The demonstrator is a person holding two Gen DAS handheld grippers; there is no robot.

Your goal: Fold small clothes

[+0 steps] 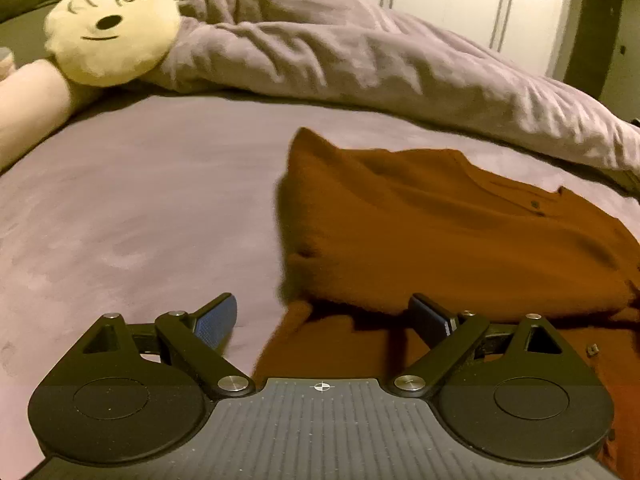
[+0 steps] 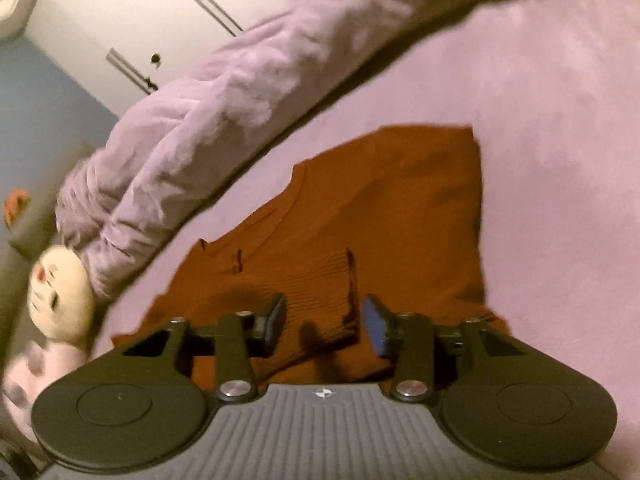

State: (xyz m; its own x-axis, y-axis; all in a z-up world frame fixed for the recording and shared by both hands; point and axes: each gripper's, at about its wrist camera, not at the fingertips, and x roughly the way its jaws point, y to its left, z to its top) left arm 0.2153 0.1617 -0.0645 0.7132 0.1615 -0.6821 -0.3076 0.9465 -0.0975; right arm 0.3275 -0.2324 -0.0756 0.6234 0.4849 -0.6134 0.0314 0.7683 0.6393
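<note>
**Op:** Left wrist view, biggest first: bed sheet (image 1: 140, 208) fills the frame, lilac, with a rumpled duvet (image 1: 320, 40) along the far side. Round plush face pillow (image 1: 112, 28) far left, touching the duvet. Rust-brown garment (image 1: 440, 232) lies on the sheet right of centre, one layer already doubled over another, button placket toward the far right.

**Rev:** Claws?

**Op:** Left gripper (image 1: 324, 320) spread wide, nothing between the pads, hanging over the garment's near left edge. Right gripper (image 2: 324, 320) partly spread; a ribbed cuff or hem (image 2: 320, 292) shows in the gap, but the pads aren't pressing on it as far as I can see. I read that as not gripping.

**Rev:** Step?

**Op:** My guess: mid-fold, between grasps. First fold looks down, more to go.

**Rev:** Next?

**Op:** Each claw needs a near corner or edge, pinching both layers, then lift and carry toward the far edge. Knit looks soft and floppy; a shallow pinch would probably drop a layer. Right frame is blurred, so edge positions are approximate.
</note>
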